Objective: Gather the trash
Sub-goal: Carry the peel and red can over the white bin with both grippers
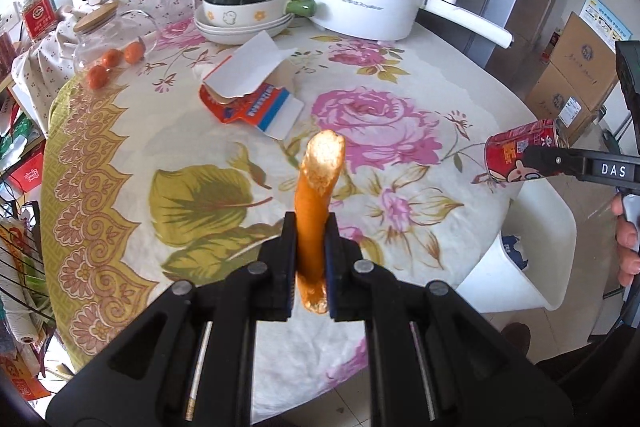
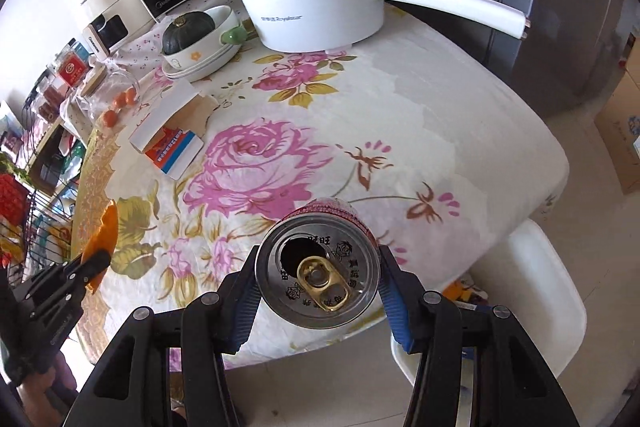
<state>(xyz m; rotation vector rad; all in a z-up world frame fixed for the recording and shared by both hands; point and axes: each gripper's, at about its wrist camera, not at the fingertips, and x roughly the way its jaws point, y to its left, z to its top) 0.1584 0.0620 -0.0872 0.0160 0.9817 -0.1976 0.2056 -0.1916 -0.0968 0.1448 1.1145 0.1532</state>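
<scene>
Left gripper (image 1: 311, 251) clamped on orange peel (image 1: 316, 211), peel upright between jaws, above floral table (image 1: 120, 167). Torn carton (image 1: 250, 91) flat on table beyond peel, apart from it. White pot (image 1: 360, 7) at far side behind carton, bowl with squash (image 1: 244, 3) just left of pot. Three small oranges (image 1: 116, 63) left of carton beside glass jar (image 1: 104, 35). Right gripper (image 1: 532, 157) at right of carton, past table edge, pinching red can (image 1: 516, 151). White bin (image 1: 520, 259) below can.
</scene>
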